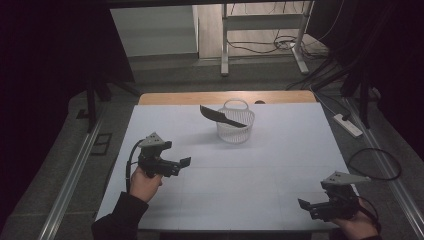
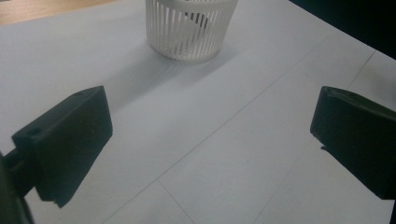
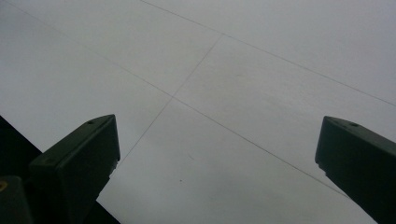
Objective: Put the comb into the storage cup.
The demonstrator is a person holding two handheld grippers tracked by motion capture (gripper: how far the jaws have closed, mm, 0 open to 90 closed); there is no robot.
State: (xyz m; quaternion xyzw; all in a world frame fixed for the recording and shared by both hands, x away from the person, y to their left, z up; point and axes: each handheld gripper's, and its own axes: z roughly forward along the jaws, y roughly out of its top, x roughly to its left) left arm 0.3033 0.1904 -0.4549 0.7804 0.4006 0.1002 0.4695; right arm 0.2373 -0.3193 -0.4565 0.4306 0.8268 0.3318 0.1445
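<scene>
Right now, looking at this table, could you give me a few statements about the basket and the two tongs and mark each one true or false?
1. A dark knife rests across the rim of the white basket. True.
2. The left tongs grip the basket. False: they are open and apart from it, holding nothing.
3. The right tongs sit near the table's front right corner. True.
4. The basket lies tipped on its side. False: it stands upright.
5. The right tongs are shut on the knife. False: they are open over bare table.
</scene>
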